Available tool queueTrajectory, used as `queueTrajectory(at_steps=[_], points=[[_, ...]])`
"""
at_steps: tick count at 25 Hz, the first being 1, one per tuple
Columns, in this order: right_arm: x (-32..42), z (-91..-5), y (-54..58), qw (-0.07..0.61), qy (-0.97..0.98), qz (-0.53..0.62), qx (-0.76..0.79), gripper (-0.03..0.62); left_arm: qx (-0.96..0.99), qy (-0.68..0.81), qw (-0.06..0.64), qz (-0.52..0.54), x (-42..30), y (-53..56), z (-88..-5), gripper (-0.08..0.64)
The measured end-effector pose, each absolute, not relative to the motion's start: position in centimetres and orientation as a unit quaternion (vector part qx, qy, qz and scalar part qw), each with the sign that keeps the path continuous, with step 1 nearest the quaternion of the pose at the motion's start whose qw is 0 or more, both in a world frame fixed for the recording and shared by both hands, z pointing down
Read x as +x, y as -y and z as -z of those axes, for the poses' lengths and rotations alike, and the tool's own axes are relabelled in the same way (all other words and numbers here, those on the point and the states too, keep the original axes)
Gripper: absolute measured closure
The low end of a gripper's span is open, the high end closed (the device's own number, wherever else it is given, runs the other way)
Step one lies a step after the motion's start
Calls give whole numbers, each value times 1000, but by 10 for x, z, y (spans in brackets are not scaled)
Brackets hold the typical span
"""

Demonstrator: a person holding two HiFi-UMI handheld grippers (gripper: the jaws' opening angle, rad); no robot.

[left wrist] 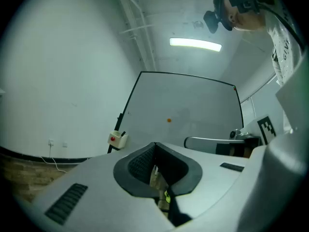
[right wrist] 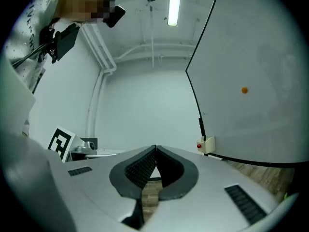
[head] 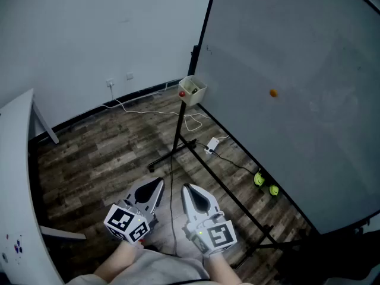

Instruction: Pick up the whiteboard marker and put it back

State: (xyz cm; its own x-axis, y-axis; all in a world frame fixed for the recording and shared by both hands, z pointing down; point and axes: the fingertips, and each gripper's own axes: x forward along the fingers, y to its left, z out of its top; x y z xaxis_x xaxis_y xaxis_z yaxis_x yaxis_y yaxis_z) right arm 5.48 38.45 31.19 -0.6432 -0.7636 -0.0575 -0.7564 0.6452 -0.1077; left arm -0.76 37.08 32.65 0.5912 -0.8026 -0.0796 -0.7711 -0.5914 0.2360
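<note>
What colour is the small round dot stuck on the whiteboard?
The dot on the whiteboard is orange, and it shows best in the head view.

No lettering is clear enough to read.

Saw a large whiteboard filling the right side, with a small orange dot on its face. Noted a black frame bar low over the dark wood-plank floor, and two small yellow-green things just beside that bar. Found a white power strip on the floor and a white cable lying loose below the wall sockets. Spotted a white table at left, flecked with dark ink spots. Made out a lit ceiling lamp overhead.
</note>
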Motion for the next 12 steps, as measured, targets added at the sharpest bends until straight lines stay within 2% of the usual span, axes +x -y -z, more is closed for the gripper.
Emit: queueTrajectory(at_steps=[12], points=[[68, -331, -349, 31, -905, 37, -422, 572, 881, 453, 107, 86, 9, -334, -348, 546]])
